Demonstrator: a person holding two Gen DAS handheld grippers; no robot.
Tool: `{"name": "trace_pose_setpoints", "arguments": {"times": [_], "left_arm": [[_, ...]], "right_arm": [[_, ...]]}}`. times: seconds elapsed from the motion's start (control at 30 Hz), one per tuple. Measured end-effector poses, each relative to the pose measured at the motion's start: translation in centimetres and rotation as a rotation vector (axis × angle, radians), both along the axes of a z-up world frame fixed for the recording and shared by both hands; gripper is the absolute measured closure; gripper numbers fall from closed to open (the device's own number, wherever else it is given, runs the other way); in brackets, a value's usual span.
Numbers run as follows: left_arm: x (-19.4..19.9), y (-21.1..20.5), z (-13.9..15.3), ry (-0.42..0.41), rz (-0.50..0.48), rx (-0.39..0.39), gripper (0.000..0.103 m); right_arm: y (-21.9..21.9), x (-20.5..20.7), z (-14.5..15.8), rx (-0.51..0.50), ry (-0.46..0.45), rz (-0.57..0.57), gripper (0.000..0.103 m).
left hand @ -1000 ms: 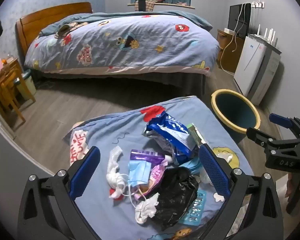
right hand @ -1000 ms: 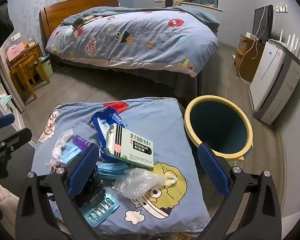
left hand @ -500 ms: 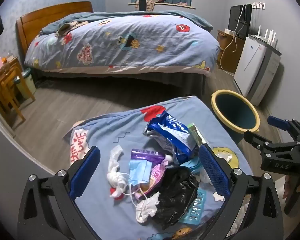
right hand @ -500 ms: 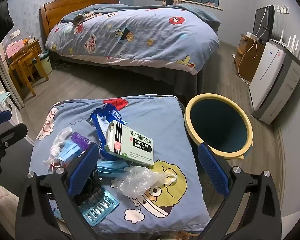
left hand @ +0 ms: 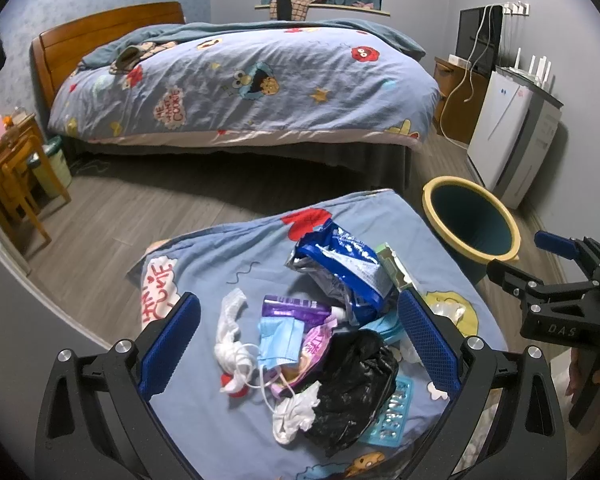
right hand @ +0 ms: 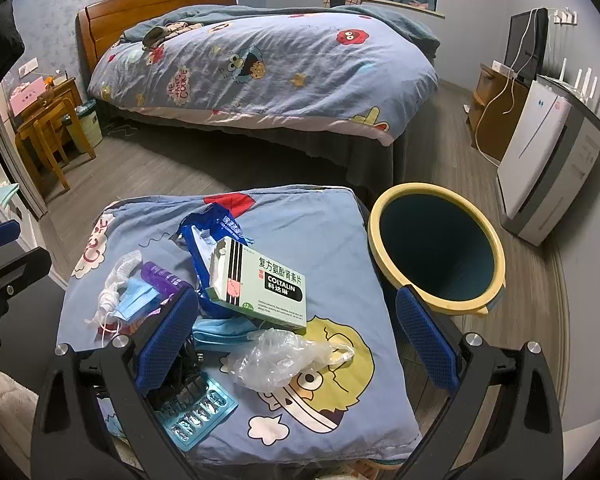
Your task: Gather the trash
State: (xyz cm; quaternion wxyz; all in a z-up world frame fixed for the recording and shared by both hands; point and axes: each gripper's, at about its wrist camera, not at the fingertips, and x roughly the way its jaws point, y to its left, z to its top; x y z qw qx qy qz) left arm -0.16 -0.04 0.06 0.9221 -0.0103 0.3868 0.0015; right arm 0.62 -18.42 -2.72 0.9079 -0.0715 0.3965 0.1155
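Observation:
A pile of trash lies on a low table under a blue cartoon cloth (left hand: 204, 280): a black plastic bag (left hand: 352, 384), a blue face mask (left hand: 278, 338), white tissue (left hand: 228, 332), a blue foil packet (left hand: 340, 264), a green medicine box (right hand: 260, 284), clear crumpled plastic (right hand: 276, 356) and a blister pack (right hand: 196, 412). A yellow-rimmed blue bin (right hand: 436, 248) stands on the floor right of the table. My left gripper (left hand: 296, 340) is open above the pile. My right gripper (right hand: 296, 338) is open above the clear plastic and the box.
A bed (left hand: 252, 80) with a blue cartoon duvet fills the back. A white appliance (right hand: 548, 176) and a wooden cabinet (right hand: 496, 120) stand at the right wall. A wooden chair and desk (left hand: 8, 176) stand at the left. Grey wood floor lies between.
Both grippers have barely shifted and stay open. The right gripper has eased slightly forward over the table. No trash has moved.

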Motion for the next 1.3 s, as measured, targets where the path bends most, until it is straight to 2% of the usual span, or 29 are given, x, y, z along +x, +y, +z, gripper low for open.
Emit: {"name": "trace_pose_setpoints", "arguments": {"times": [1.3], "left_arm": [[0.19, -0.04, -0.08, 0.008, 0.001, 0.002, 0.005]], "right_arm": [[-0.01, 0.09, -0.25, -0.003, 0.006, 0.000, 0.006]]}}
